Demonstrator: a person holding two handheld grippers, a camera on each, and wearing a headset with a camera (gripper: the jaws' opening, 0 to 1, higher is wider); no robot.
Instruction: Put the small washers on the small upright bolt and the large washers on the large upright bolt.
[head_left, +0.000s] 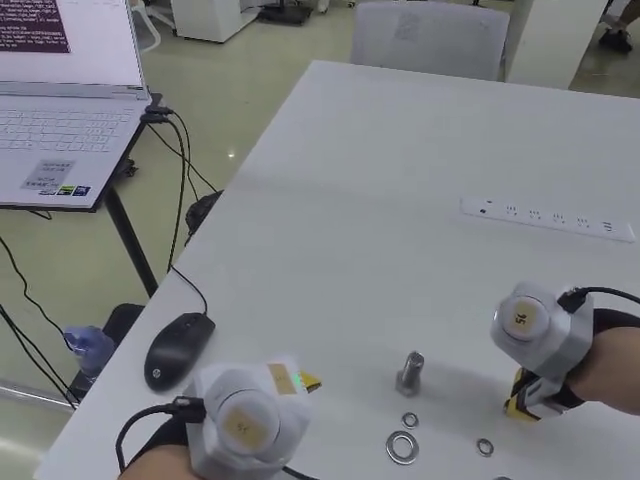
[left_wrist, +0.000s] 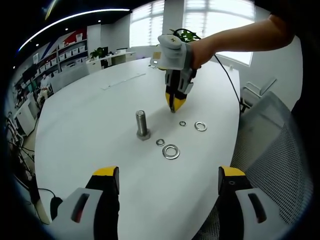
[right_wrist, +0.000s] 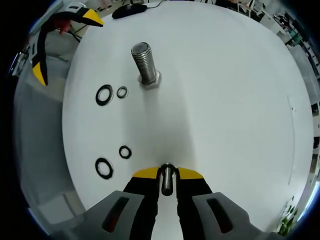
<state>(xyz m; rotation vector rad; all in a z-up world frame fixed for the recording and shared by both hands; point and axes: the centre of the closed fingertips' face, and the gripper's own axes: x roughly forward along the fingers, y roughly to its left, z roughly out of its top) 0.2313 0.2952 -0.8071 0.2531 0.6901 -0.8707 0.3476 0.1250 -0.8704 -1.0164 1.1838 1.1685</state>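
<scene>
Right gripper (right_wrist: 167, 174) clamps small steel bolt (right_wrist: 167, 183), apparently standing it right of large upright steel bolt (head_left: 410, 372); silver ring washers (head_left: 403, 447) lie by that bolt, unthreaded; left gripper (left_wrist: 168, 172), gaping wide, should pick one next.

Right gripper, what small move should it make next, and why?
Probably open and lift away, leaving the small bolt standing. The right gripper is shut on it with its tips down at the table, the large bolt already stands upright, and the four washers lie flat, so no small washer can be stacked until that bolt is free.
</scene>
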